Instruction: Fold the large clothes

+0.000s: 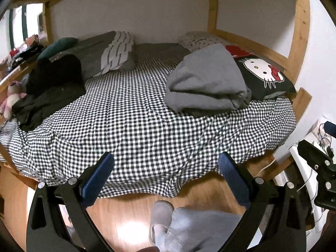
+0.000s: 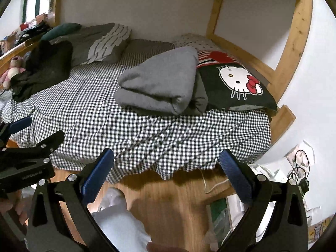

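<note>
1. Two grippers are in view. The left gripper [image 1: 166, 160] hangs over the near edge of the bed [image 1: 134, 130], its two blue-padded fingers [image 1: 98, 178] spread wide with nothing between them.
2. The right gripper [image 2: 166, 159] hangs the same way at the bed's near edge, its two fingers [image 2: 235, 178] also wide apart and empty. Each gripper shows at the side of the other's view.
3. One grey garment [image 2: 159, 84] – the large one, folded into a thick bundle – lies on the checked sheet [image 2: 134, 134] toward the right end of the bed, well apart from both grippers. Its far side leans on the cat pillow [image 2: 237, 84].
4. One heap of dark clothes [image 1: 50, 92] lies at the left end of the bed, unfolded and crumpled, with a pink plush toy [image 1: 12, 100] just beside it.
5. At the head of the bed, along the wall, I count one grey pillow with a striped panel [image 1: 113, 52], one dark green cushion [image 1: 58, 44] and one pale dotted pillow [image 1: 199, 40].
6. A wooden frame [image 1: 298, 42] runs round the bed – one post at the back, one curved at the right.
7. Below the fingers lies a wooden floor [image 1: 126, 210]; a person's leg in light trousers and one pale slipper [image 1: 161, 214] show there.
</note>
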`<state>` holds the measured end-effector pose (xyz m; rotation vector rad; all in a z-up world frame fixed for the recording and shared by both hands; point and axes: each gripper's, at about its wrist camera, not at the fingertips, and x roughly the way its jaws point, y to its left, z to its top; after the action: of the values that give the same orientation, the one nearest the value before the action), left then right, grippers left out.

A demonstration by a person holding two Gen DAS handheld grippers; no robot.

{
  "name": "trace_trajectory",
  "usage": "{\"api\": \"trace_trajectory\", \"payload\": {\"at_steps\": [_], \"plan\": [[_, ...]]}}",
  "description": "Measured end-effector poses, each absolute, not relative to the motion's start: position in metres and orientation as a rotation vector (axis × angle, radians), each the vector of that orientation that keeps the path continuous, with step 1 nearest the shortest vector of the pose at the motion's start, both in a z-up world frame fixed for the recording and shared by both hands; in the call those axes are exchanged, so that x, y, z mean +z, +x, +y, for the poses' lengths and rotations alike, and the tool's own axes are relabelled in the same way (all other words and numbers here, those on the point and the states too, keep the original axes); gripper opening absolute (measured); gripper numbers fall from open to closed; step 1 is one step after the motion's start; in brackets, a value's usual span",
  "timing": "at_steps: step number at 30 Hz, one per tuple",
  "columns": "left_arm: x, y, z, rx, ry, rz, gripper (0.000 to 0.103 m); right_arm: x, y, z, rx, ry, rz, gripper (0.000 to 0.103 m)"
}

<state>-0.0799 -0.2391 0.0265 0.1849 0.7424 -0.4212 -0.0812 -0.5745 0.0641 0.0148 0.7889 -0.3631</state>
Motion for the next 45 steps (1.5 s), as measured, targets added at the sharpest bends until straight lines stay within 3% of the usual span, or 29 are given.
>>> {"api": "trace_trajectory", "payload": {"at_steps": [19,45], "plan": [[0.019,-0.133,-0.244,-0.353,0.226,0.730,0.098,0.049,-0.138,-0.587,-0.342,0.032,0.801,0.100],[0.020,-0.138,-0.239,-0.266,0.323,0.675,0.098,0.045,-0.138,-0.568,-0.317,-0.011,0.802,0.100]]}}
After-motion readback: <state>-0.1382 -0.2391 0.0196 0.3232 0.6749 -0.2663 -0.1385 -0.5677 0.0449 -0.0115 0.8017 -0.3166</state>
